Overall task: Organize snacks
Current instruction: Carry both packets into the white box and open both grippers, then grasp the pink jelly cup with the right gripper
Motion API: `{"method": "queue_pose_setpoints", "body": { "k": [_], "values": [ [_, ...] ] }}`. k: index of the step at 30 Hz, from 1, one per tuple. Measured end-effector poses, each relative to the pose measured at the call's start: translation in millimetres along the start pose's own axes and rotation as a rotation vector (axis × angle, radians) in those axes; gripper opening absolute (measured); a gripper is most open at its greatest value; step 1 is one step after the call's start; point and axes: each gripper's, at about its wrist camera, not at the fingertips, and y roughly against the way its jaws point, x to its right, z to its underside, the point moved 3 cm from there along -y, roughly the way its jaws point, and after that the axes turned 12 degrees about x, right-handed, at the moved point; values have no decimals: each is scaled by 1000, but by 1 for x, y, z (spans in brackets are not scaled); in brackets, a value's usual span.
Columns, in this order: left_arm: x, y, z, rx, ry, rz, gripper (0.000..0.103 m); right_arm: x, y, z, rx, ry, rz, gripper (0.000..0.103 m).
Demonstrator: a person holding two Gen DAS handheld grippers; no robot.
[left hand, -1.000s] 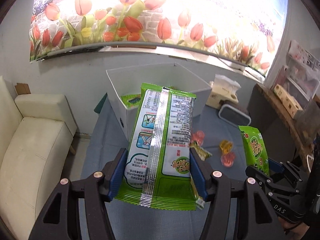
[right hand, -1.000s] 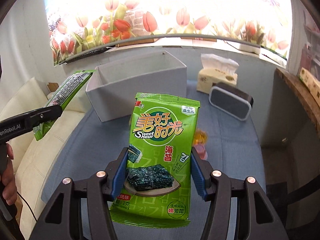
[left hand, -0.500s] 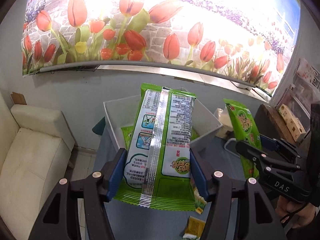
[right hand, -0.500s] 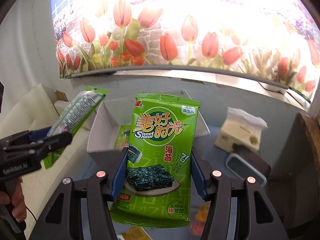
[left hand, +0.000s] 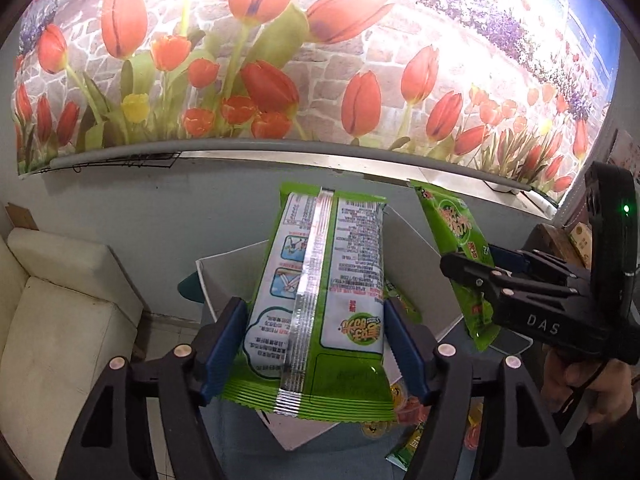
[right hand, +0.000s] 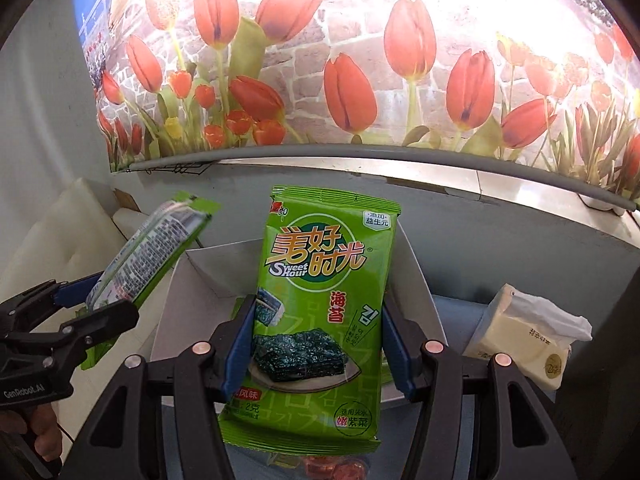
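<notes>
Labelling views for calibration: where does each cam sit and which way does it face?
Left wrist: rides the left tongs, looks forward and down over the white box toward the tulip mural; shows its own fingers, their jaws just opening around a seaweed packet seen from the back, plus the right tongs and hand.
Right wrist: rides the right tongs, same facing; fingers grip a front-facing seaweed packet; left tongs at its left.
Shared: box, mural, both packets, each other's tongs.
</notes>
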Motion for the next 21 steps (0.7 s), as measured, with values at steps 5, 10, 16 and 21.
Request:
{"method": "queue_pose_setpoints", "body": {
  "k": [5,10,16,21],
  "values": [
    [-13,-14,3,-26,46,-17,103,-1,-16,-3,-19,3,0,78],
    [-23,-16,9,-37,52,-35,103,10,-28,3,-22,-30,17,88],
    [-16,-2,15,-12,-11,-52,103,12,-25,8,-14,-31,10,89],
    [-4,16,19,6,-54,-47,103,9,-2,12,12,-7,35,89]
  ]
}}
